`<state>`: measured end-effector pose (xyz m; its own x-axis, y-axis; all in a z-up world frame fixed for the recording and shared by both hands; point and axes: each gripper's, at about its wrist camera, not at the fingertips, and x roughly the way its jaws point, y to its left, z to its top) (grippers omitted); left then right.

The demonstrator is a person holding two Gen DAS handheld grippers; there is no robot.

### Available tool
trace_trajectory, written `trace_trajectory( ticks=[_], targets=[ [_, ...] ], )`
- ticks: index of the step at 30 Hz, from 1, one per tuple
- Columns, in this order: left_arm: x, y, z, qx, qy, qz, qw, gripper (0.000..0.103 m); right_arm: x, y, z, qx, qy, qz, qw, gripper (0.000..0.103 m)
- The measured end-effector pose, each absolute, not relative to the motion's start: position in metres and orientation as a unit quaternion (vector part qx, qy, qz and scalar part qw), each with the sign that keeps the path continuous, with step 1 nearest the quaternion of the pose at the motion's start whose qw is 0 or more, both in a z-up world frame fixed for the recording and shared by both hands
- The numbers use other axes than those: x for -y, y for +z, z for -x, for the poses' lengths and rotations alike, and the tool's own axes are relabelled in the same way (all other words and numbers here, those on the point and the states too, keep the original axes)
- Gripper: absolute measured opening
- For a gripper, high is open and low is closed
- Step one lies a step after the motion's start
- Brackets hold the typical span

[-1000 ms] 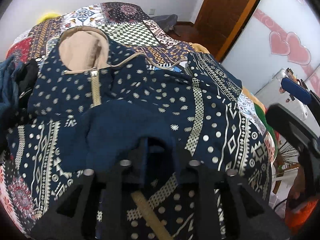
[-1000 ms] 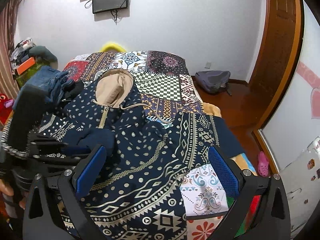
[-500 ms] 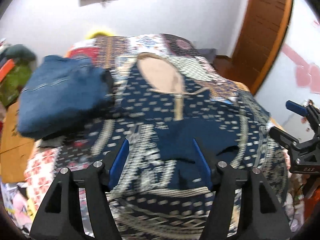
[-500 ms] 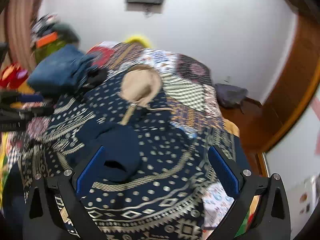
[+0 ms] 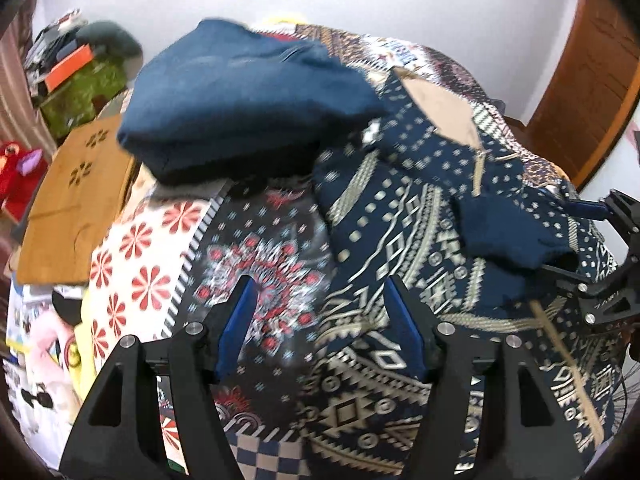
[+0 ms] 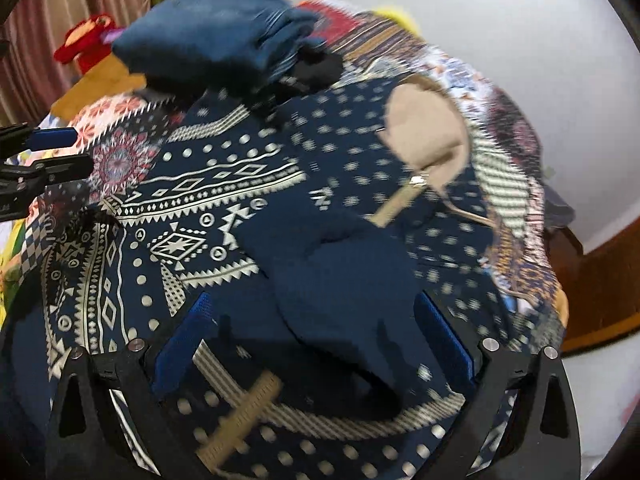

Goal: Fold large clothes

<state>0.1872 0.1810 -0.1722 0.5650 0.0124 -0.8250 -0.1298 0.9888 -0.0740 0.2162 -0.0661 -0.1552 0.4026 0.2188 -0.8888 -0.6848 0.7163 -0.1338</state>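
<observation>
Your left gripper (image 5: 318, 328), spread after dropping the sleeve, has swung to the hoodie (image 5: 420, 240)'s edge at centre-right, while your right gripper (image 6: 312, 344), narrowing slightly, probably nears the hem.

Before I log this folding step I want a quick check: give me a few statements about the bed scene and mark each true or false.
1. The patterned hooded jacket lies spread on the bed. True.
2. The jacket's hood lining is bright red. False: it is tan.
3. The left gripper is clamped on a sleeve. False: its jaws stand apart with nothing between them.
4. A folded blue garment sits at the far left of the jacket. True.
5. The right gripper is open above the jacket's plain navy cuff. True.
</observation>
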Motion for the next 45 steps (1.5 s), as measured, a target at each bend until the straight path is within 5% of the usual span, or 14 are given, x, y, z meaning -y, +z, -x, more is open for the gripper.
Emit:
trace_trajectory(
  ticks=[7,9,13,17,35,45],
  targets=[
    [-0.196,-0.195,-0.183,-0.481,0.041,0.094,0.871,0.065,0.040,-0.184,-0.234,-0.514,0.296,0.257,0.763,0.078],
    [-0.197,-0.200,-0.184,-0.483,0.043,0.097,0.869,0.065,0.036,-0.195,-0.238,-0.527,0.291,0.264,0.753,0.057],
    [-0.198,-0.205,-0.183,-0.486,0.039,0.104,0.867,0.065,0.038,-0.203,-0.245,-0.533,0.291,0.247,0.755,0.044],
    [-0.199,-0.210,-0.184,-0.492,0.040,0.107,0.863,0.065,0.042,-0.198,-0.246,-0.516,0.275,0.251,0.771,0.012],
    [-0.167,-0.212,-0.203,-0.504,0.041,0.089,0.858,0.065,0.134,-0.072,-0.259,-0.393,0.231,0.101,0.884,0.010],
    [-0.163,-0.236,-0.211,-0.531,0.055,0.090,0.841,0.065,0.218,-0.090,-0.256,-0.422,0.162,0.018,0.892,0.010]
  ],
)
